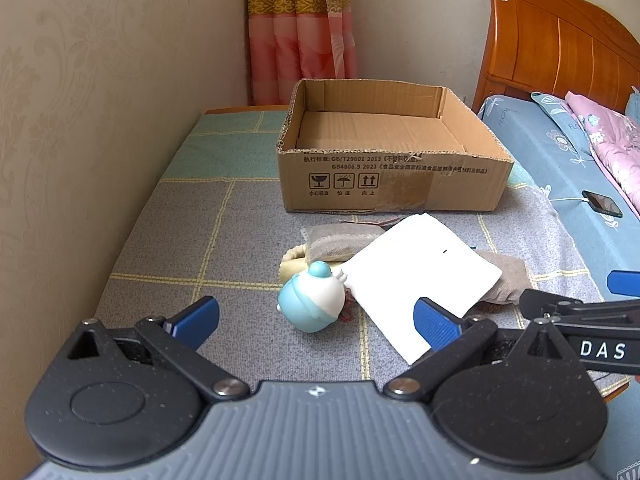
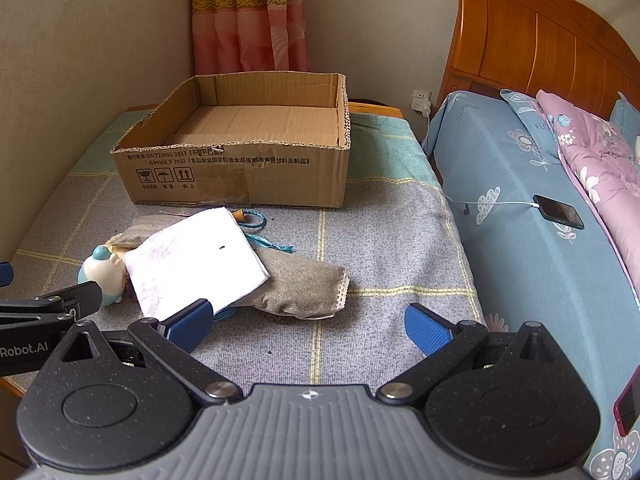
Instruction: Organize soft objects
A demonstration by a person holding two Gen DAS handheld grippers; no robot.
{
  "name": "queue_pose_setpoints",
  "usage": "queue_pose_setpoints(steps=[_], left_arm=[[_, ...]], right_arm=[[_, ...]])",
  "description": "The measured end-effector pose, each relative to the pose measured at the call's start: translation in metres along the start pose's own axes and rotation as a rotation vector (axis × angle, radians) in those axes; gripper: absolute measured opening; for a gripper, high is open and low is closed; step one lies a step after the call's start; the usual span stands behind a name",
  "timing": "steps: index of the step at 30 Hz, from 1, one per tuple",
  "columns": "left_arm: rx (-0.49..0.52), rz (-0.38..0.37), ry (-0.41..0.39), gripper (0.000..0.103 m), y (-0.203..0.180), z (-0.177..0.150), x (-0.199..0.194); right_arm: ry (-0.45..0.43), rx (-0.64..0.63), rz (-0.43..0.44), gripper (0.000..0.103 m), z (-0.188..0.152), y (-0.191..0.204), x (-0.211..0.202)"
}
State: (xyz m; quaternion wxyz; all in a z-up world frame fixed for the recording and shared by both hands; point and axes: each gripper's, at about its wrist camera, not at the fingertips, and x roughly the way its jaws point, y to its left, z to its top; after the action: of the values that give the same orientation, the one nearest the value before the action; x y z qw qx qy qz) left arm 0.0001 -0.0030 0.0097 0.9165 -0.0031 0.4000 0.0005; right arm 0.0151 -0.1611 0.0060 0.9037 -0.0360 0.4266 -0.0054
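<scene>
Both jaws spread wide, gripping nothing; white cloth (image 2: 192, 256) beyond; cardboard box (image 2: 240, 176) bare inside.

Each hand-held gripper (image 1: 316, 320) (image 2: 308, 326) had speckled black linkage arms, silver pivot screws and a ribbed grey body. Fingers (image 1: 434, 326) carried blue textured pads. White lettering, seemingly "Robot.AI", marked one side.

cardboard box (image 1: 394, 186): "GB4806.9 2023" | right gripper (image 1: 604, 350): "DAS" | left gripper (image 2: 24, 350): "Robot.AI"
</scene>
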Motion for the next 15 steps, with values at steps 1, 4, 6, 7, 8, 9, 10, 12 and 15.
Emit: queue_pose_setpoints(steps=[1,4,6,7,8,9,10,12,15], left_arm=[[0.0,0.0,0.0,0.102,-0.0001,0.0006,-0.0002],[0.003,0.0,-0.001,0.102,-0.0002,0.0004,-0.0004],[0.006,-0.001,-0.004,0.102,-0.0006,0.0018,-0.0015],[0.009,-0.002,-0.005,0.102,-0.0008,0.0026,-0.0018],[0.012,-0.003,-0.008,0.102,-0.001,0.0034,-0.0019],[0.015,-0.005,-0.012,0.102,-0.0012,0.004,-0.002],[0.019,-0.008,-0.017,0.102,-0.0013,0.0043,-0.0019],[0.024,-0.017,-0.027,0.102,-0.0008,0.0041,-0.002],[0.035,-0.03,-0.04,0.102,0.0011,0.0046,-0.0005]], right_arm=[[0.0,0.0,0.0,0.103,-0.0004,-0.0002,0.0004],[0.0,0.001,0.001,0.103,0.0002,0.0,0.0],[-0.001,0.0,0.001,0.103,0.0011,0.0001,-0.0004],[-0.001,0.0,0.0,0.103,0.0002,-0.0001,0.0002],[-0.002,-0.001,0.0,0.103,0.0002,0.0,0.0001],[-0.003,-0.003,0.0,0.103,0.0009,0.0001,-0.0004],[-0.005,-0.003,0.001,0.103,0.0015,-0.0003,-0.0006],[-0.012,-0.005,0.006,0.103,0.0027,-0.0007,-0.0012],[-0.033,-0.02,0.015,0.103,0.0025,-0.001,-0.002]])
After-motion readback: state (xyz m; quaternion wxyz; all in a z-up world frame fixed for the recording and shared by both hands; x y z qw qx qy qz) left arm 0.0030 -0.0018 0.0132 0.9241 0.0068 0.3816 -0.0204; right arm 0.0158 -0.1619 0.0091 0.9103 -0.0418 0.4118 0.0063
